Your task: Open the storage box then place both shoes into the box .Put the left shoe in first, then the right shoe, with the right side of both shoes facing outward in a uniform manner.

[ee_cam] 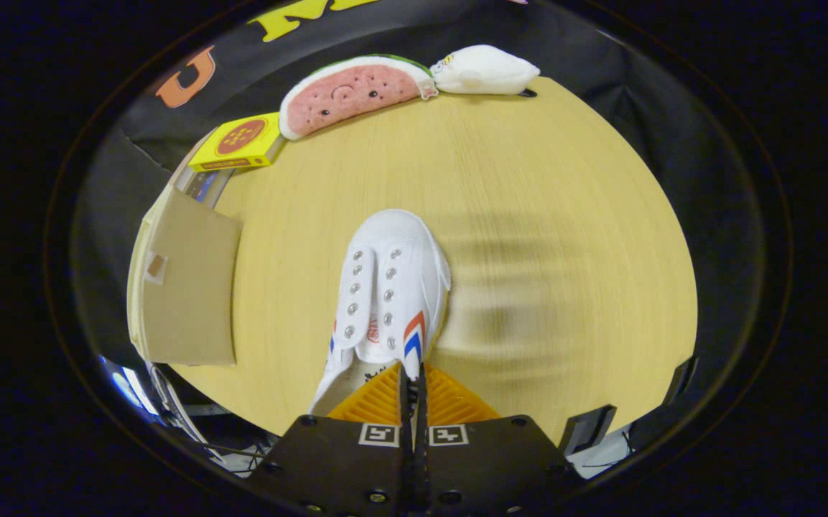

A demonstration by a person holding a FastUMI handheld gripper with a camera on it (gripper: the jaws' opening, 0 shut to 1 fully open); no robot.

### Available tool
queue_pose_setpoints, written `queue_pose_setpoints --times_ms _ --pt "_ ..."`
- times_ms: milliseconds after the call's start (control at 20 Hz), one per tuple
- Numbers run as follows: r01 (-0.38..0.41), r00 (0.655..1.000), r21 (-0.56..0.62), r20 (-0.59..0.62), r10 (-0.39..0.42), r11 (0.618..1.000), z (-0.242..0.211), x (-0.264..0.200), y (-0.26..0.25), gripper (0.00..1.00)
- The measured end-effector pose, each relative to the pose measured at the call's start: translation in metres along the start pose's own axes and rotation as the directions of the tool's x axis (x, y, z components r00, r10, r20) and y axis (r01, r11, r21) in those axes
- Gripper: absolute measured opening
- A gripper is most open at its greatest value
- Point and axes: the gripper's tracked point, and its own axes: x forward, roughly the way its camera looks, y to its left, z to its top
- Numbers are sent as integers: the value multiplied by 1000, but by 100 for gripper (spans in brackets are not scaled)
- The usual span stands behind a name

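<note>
Centrally, the gripper [414,380] is clamped on the white shoe's [388,287] side wall above the table [564,215]; a cardboard box [184,287] sits at nine o'clock.

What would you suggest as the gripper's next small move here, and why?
Probably carry the shoe toward the box. The gripper looks shut on the shoe's side wall near the collar, toe pointing away, and the shoe seems lifted off the table, judging by its blurred shadow. The box lies beyond it.

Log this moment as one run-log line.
gripper: shut on white shoe | shoe: lifted over table | cardboard box: left of shoe
</note>
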Motion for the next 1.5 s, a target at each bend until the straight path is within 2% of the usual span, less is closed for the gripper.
queue_pose_setpoints --times_ms 200,400,600,950,1150,1300,1500 --pt "-119 991 2 63 119 993 6 -42 53 0" --pt "-130 982 -65 128 137 989 7 -82 109 0" --pt "-168 966 -101 180 184 981 16 -100 184 0" --pt "-172 948 -182 238 213 968 13 -83 318 0" --pt "-190 949 -189 217 230 963 6 -54 357 0" --pt "-110 949 -194 270 161 975 13 -28 355 0" --pt "27 923 -181 383 45 983 26 -11 338 0"
